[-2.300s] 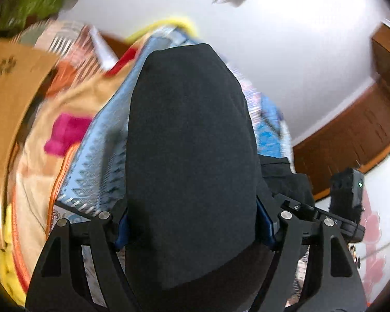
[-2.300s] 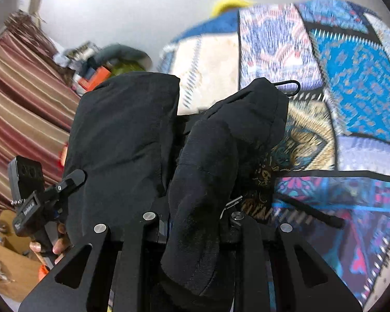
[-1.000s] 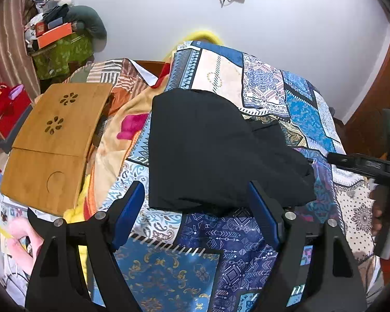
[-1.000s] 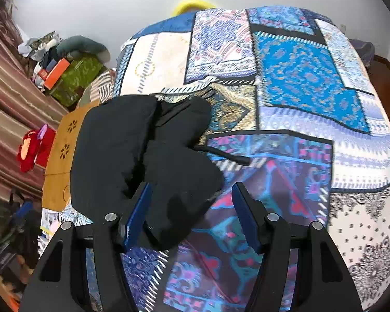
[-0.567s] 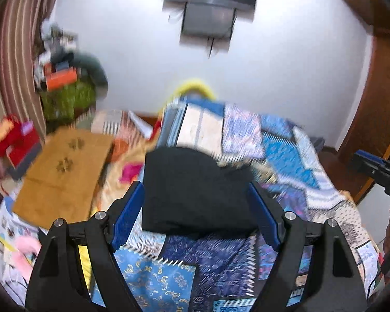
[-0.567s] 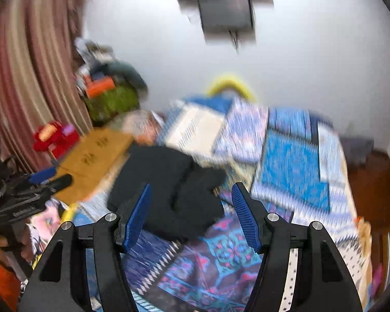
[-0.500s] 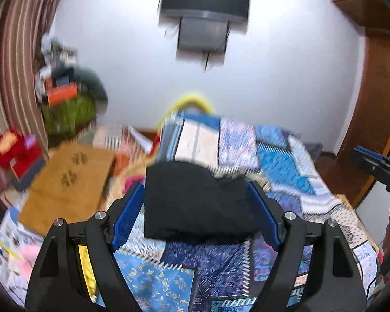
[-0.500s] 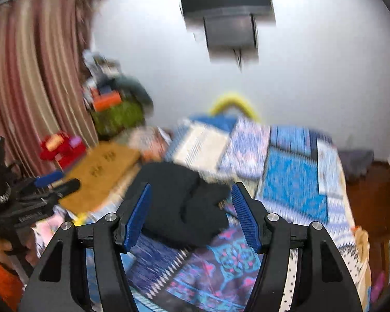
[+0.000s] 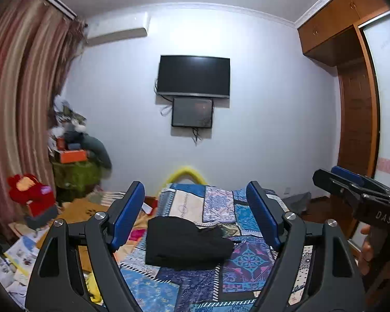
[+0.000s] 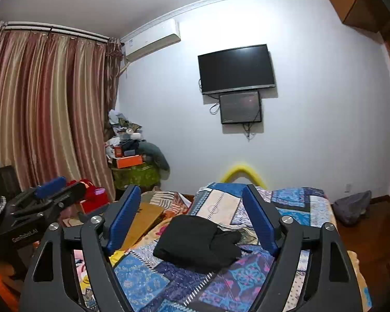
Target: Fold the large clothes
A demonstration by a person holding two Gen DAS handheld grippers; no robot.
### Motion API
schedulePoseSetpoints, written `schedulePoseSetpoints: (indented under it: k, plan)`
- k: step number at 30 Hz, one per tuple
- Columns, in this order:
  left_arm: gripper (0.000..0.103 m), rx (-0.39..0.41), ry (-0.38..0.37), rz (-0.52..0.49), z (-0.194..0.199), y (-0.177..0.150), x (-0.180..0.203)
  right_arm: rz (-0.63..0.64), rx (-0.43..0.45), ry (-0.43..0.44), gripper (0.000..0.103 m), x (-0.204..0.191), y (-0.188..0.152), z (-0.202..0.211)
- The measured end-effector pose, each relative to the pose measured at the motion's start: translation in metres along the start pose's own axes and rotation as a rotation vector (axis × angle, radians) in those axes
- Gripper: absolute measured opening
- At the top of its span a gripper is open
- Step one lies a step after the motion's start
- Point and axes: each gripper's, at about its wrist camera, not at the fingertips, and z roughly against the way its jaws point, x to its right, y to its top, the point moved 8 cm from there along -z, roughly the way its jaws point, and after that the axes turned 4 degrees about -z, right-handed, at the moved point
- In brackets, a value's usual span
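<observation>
A black garment (image 9: 184, 241) lies folded in a compact bundle on the patchwork bedspread (image 9: 244, 262); it also shows in the right wrist view (image 10: 197, 241). My left gripper (image 9: 195, 195) is open and empty, held well back from and above the garment. My right gripper (image 10: 189, 195) is open and empty too, also raised and far from the garment. The right gripper also shows at the right edge of the left wrist view (image 9: 351, 189), and the left gripper at the left edge of the right wrist view (image 10: 46, 195).
A wooden lap tray (image 10: 140, 221) lies at the bed's left side. A cluttered green stand (image 10: 135, 171) and striped curtains (image 10: 44, 119) are at the left. A TV (image 9: 193, 76) hangs on the far wall. A wardrobe (image 9: 356, 119) stands right.
Both grippers let go of the black garment, opened, and pulled back and up from the bed. The garment now lies folded on the bedspread, and the view tilts up to the wall.
</observation>
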Motion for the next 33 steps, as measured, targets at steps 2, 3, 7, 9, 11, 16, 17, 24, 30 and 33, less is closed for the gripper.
schedulePoseSetpoints:
  k: [2,3,7,9,11,16,17,24,30,33]
  plan:
    - [0.092,0.001,0.011,0.004,0.009,-0.002,0.001,-0.002,0.002,-0.012,0.084,0.000,-0.003,0.004]
    - [0.097,0.010,0.029,0.009,0.014,-0.003,0.000,-0.007,0.003,-0.022,0.084,0.001,-0.004,0.006]
    - [0.100,0.007,0.073,0.025,0.024,-0.008,-0.003,0.005,-0.008,-0.067,0.098,0.002,-0.008,0.006]
    - [0.102,0.007,0.083,0.041,0.027,-0.012,-0.006,0.017,-0.011,-0.089,0.103,0.001,-0.010,0.007]
    - [0.102,-0.002,0.092,0.052,0.026,-0.016,-0.009,0.011,-0.009,-0.098,0.103,0.003,-0.011,0.009]
    - [0.102,-0.021,0.107,0.033,0.024,-0.020,-0.009,-0.026,-0.027,-0.078,0.103,0.005,-0.011,0.010]
    - [0.102,-0.021,0.105,0.032,0.025,-0.022,-0.008,-0.024,-0.025,-0.082,0.103,0.005,-0.012,0.010]
    - [0.102,-0.029,0.106,0.025,0.021,-0.028,-0.005,-0.009,-0.031,-0.097,0.103,0.000,-0.021,0.013]
    - [0.102,-0.035,0.107,0.015,0.019,-0.033,-0.003,0.000,-0.046,-0.104,0.103,-0.001,-0.026,0.013]
    - [0.102,-0.041,0.111,0.017,0.017,-0.034,-0.005,0.004,-0.056,-0.109,0.103,0.000,-0.028,0.012]
